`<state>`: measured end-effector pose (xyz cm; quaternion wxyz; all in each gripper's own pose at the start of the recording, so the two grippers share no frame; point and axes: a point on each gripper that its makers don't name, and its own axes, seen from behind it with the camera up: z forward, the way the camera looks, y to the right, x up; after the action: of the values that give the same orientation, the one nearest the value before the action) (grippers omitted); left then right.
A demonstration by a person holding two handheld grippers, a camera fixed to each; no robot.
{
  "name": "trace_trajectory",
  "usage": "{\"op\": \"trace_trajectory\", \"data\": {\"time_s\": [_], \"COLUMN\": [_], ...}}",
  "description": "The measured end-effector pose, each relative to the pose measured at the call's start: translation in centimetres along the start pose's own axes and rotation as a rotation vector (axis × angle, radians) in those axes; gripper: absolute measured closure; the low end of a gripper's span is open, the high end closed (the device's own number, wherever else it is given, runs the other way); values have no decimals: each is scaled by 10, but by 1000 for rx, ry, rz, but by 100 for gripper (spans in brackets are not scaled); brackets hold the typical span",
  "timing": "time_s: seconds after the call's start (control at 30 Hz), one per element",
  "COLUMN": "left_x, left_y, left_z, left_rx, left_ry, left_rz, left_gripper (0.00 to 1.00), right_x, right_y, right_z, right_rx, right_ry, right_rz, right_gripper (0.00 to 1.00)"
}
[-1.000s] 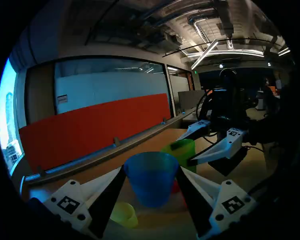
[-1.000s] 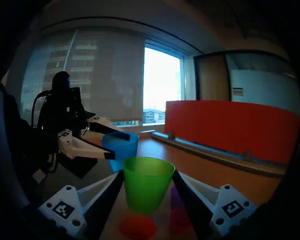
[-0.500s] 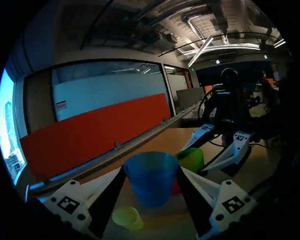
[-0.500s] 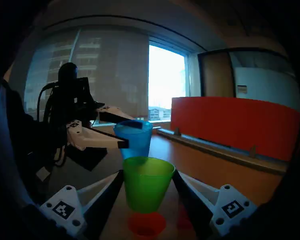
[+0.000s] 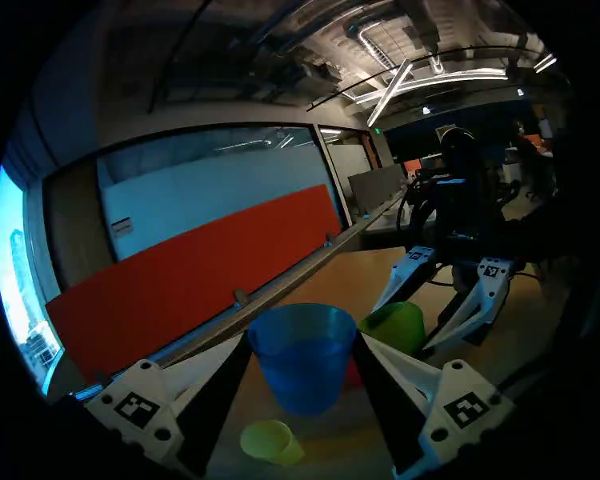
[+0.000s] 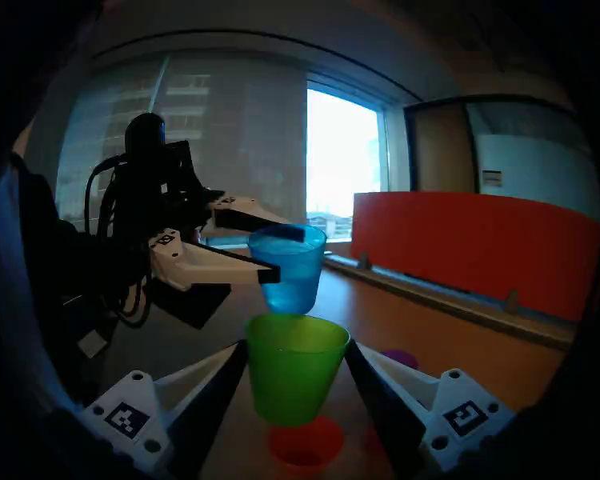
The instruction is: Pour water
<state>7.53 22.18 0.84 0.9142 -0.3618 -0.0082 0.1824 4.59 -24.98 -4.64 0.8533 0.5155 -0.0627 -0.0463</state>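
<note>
My left gripper is clamped on the blue cup, seemingly part-full of water, held above the green cup that my right gripper grips. Risk: tipping off-line or too quickly spills onto the wooden table; thin cups may slip.

My left gripper holds the upper cup just behind the lower cup in my right gripper, above the table.

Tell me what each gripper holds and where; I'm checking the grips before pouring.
The left gripper holds the blue cup by its side walls, just under the rim; the right gripper holds the green cup likewise.
</note>
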Motion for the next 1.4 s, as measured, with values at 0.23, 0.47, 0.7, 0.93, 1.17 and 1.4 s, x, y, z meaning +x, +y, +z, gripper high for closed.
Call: {"op": "trace_trajectory", "data": {"time_s": [0.23,0.47,0.7,0.93,1.17,1.4], "left_x": [7,14,14,13,15,17], "left_y": [2,2,2,2,5,10], "left_z": [2,2,4,5,5,4], "left_rx": [3,4,12,16,16,12], "left_ry": [10,13,4,-8,-16,-23], "left_rz": [54,100,141,189,252,304], "left_gripper": [13,12,13,12,13,13], "right_x": [-4,-6,-6,-7,-7,-5], "right_y": [-4,-8,-11,-13,-11,-11], "right_z": [-1,-1,-2,-2,-1,-1], "right_rx": [10,20,29,33,32,29], "right_ry": [-4,-6,-1,0,1,6], "right_rz": [2,1,0,-2,-3,-5], "right_gripper": [8,7,8,7,8,8]}}
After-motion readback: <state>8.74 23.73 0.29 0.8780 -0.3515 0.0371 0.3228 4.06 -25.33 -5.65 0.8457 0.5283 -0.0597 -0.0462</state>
